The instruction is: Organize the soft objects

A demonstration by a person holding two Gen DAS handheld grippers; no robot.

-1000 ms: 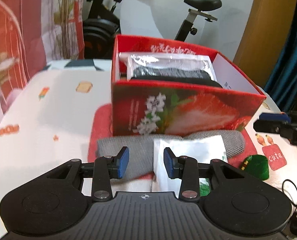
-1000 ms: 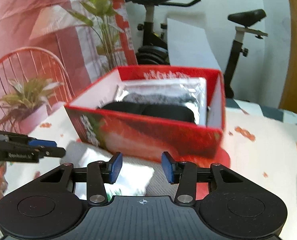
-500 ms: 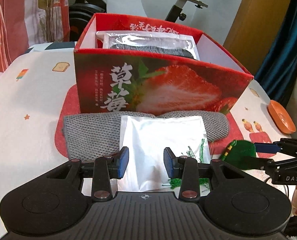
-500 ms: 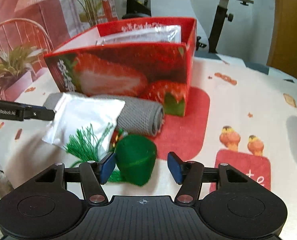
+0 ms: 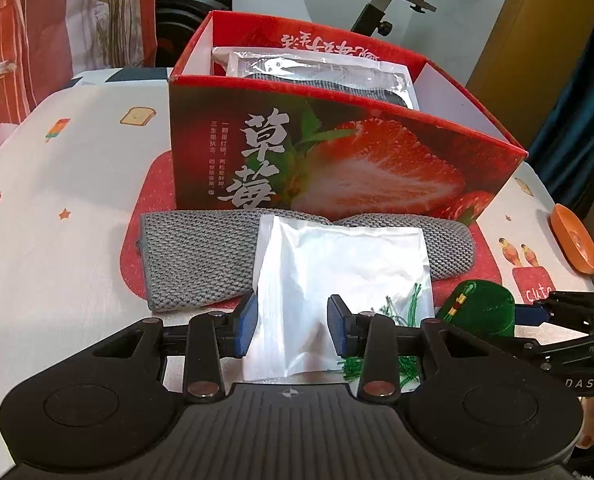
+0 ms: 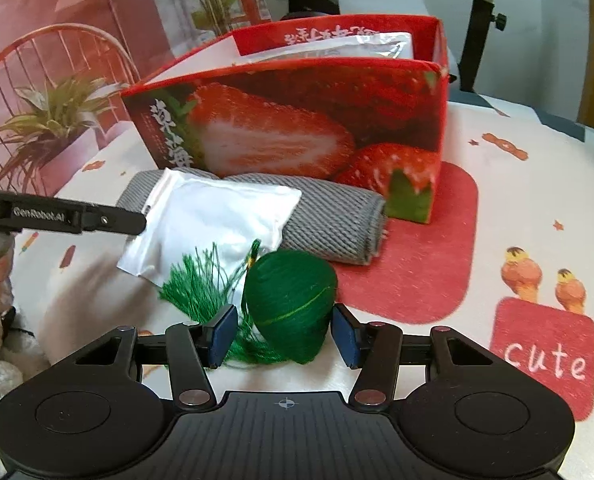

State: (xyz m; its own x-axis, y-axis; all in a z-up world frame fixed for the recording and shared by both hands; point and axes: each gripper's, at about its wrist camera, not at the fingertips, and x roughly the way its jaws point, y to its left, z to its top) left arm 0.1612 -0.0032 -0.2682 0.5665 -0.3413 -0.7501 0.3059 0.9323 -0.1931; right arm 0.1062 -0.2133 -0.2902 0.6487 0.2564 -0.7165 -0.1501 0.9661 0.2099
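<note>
The red strawberry-printed box (image 5: 337, 152) is sitting on the patterned tablecloth (image 5: 69, 208), already holding a silvery packet (image 5: 313, 68) and a dark knit item beneath it. It has slid back and up in both wrist views since a second ago, as both grippers are coming down toward the loose things in front of it. The grey knit cloth (image 5: 201, 260) is lying along the box's front wall, with the white plastic pouch (image 5: 337, 272) resting partly on top of it.

The left gripper (image 5: 293, 330) is hovering over the pouch's near corner, its jaws partly spread with the pouch between them and no pad visibly pressing it.

The right gripper (image 6: 283, 334) is now straddling the green tasselled ornament (image 6: 291, 300), which was out of its view a second ago. Its jaws are closing, the ornament between them, the pads not yet clearly touching.

I judge both picks are about to happen; nothing is lifted yet.
</note>
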